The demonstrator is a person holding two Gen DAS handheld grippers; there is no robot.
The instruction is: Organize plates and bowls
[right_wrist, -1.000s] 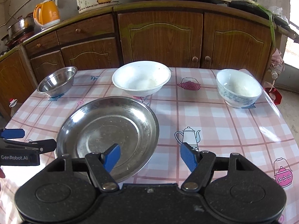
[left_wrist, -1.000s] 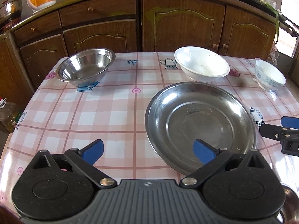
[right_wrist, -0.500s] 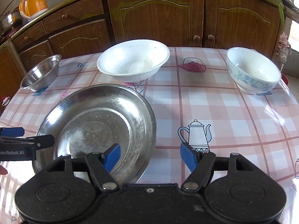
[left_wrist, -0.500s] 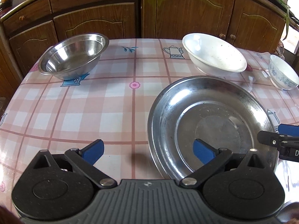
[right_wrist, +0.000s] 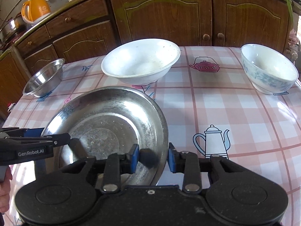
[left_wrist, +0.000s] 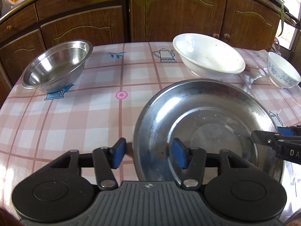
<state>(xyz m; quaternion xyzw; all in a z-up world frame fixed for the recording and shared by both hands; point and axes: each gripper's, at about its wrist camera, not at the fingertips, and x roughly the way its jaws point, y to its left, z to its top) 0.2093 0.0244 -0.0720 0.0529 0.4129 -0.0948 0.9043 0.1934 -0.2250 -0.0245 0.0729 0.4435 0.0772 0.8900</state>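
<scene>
A large steel plate (left_wrist: 207,113) (right_wrist: 105,116) lies on the checked tablecloth in front of both grippers. My left gripper (left_wrist: 148,155) straddles the plate's left rim, one blue pad outside it and one inside; its jaws are closing, with table still showing beside the outer pad. My right gripper (right_wrist: 153,158) straddles the right rim the same way, and its jaws are closing too. Behind the plate stand a steel bowl (left_wrist: 56,67) at far left, a wide white bowl (left_wrist: 208,56) in the middle and a small blue-patterned bowl (right_wrist: 269,67) at far right.
The table (right_wrist: 225,109) ends just behind the bowls, in front of brown wooden cabinets (right_wrist: 160,18). An orange kettle (right_wrist: 35,9) sits on the counter at top left. A person's hand (right_wrist: 4,188) shows at the lower left edge.
Both grippers have come forward and down onto the plate's opposite rims. Their jaws, wide before, have narrowed around the rims. The bowls and the plate have not moved.
</scene>
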